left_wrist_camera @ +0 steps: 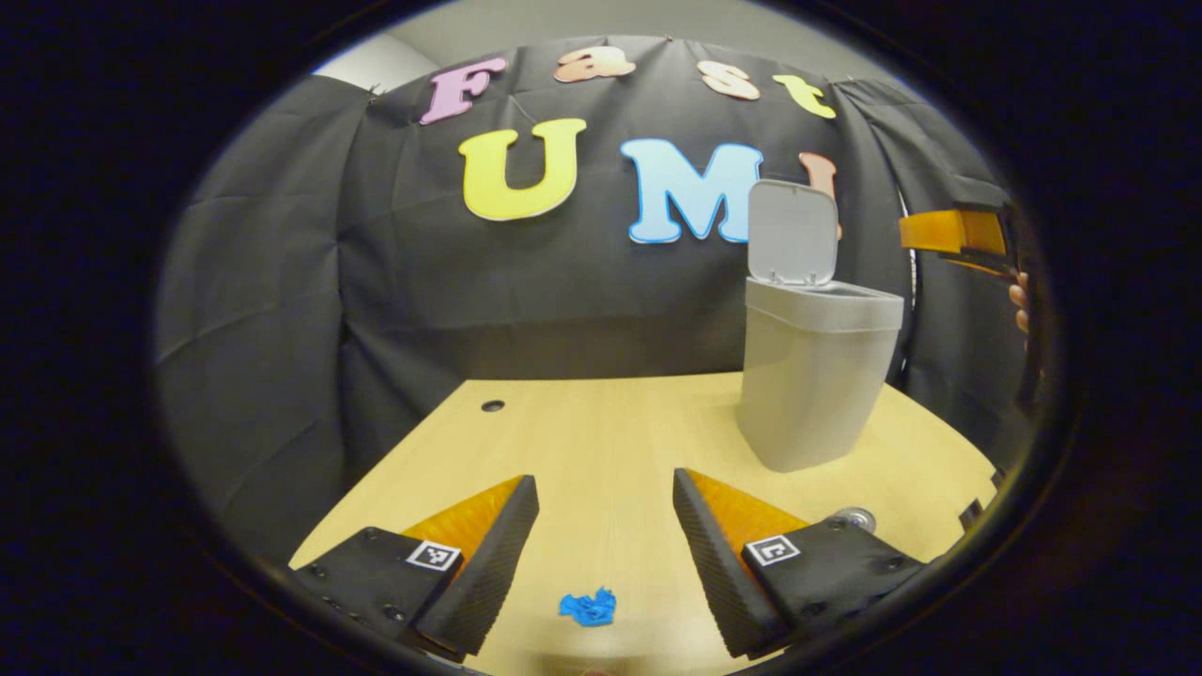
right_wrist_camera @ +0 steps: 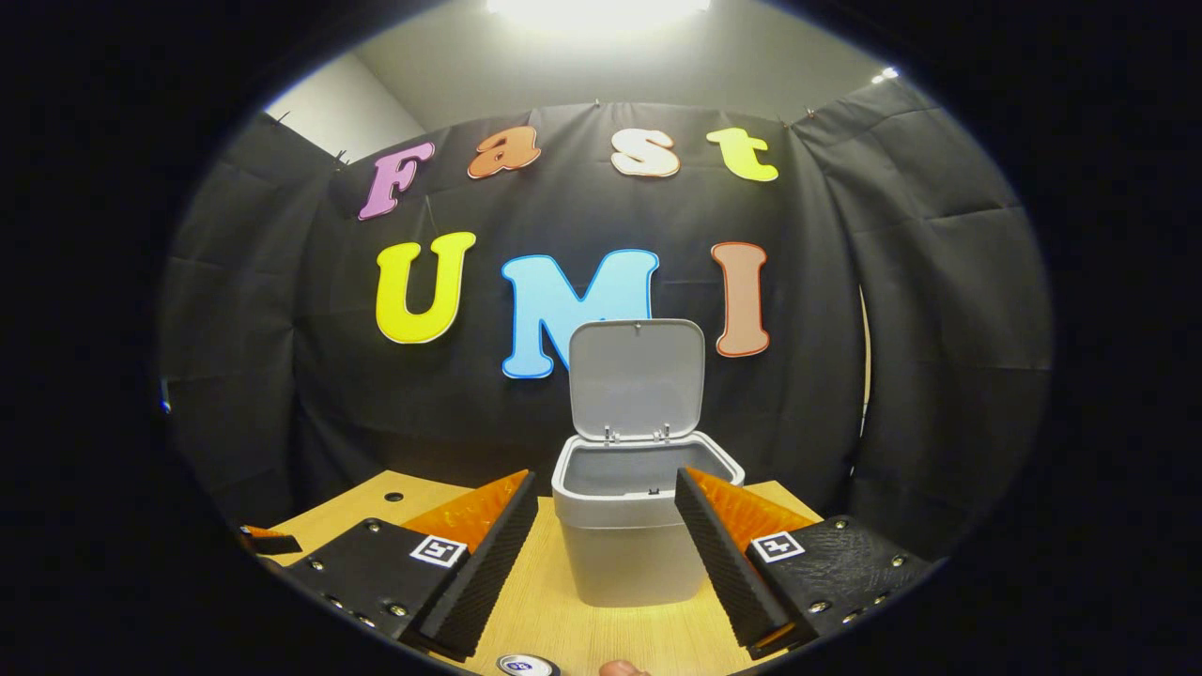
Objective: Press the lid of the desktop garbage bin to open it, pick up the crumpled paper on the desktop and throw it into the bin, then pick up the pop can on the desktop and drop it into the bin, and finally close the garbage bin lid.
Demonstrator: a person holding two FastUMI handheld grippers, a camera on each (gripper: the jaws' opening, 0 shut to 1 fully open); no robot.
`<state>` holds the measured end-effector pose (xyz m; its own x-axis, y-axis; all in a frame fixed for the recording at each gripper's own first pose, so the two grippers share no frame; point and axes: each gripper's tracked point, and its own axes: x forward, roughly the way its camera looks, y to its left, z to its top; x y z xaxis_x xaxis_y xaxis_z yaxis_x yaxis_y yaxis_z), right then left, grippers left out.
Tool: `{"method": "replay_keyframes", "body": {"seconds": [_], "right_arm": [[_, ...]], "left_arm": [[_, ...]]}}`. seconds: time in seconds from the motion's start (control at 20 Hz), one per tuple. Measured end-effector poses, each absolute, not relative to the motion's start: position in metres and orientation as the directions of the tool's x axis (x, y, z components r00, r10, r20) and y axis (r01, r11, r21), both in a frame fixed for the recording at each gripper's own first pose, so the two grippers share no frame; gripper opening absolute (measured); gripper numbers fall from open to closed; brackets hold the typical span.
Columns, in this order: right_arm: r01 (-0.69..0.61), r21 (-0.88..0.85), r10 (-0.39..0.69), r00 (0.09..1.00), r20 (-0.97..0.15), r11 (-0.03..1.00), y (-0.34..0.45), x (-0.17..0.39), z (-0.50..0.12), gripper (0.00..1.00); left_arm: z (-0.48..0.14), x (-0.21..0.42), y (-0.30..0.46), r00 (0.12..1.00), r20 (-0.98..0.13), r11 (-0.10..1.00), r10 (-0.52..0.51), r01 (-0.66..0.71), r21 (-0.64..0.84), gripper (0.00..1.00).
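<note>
Fingers (left_wrist_camera: 498,554) of both grippers spread apart, empty; bin (right_wrist_camera: 624,535) upright, lid (right_wrist_camera: 637,376) raised vertically.

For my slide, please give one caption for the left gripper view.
Open left gripper above blue crumpled paper, beside the garbage bin with raised lid.

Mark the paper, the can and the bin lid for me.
paper (left_wrist_camera: 589,607), left gripper view, middle of the blue wad.
can (right_wrist_camera: 527,666), right gripper view, its top.
bin lid (right_wrist_camera: 637,377), right gripper view, raised lid's inner face.
</note>
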<state>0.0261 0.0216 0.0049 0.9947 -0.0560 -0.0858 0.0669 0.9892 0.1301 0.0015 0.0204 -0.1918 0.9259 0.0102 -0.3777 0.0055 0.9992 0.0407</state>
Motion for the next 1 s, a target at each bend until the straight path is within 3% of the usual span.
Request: {"method": "replay_keyframes", "body": {"seconds": [0.05,0.15,0.5,1.0], "right_arm": [[0.078,0.117,-0.068,0.994,-0.091,0.990,0.021,0.023,0.005,0.99],[0.102,0.083,-0.094,0.991,-0.094,0.991,0.018,0.017,0.007,0.94],[0.098,0.040,-0.095,0.991,-0.089,0.994,0.032,0.008,0.013,0.98],[0.069,0.023,-0.065,0.987,-0.147,0.997,0.041,0.019,-0.002,0.98]], "left_arm": [[-0.203,0.000,0.022,0.917,-0.398,0.999,0.011,0.007,0.043,0.96],[-0.227,-0.002,0.031,0.896,-0.444,0.999,0.023,0.000,0.051,0.96],[-0.302,-0.013,0.042,0.773,-0.634,0.999,0.019,0.001,0.032,0.94],[-0.367,-0.025,0.048,0.618,-0.784,0.997,0.053,0.013,0.077,0.94]]}}
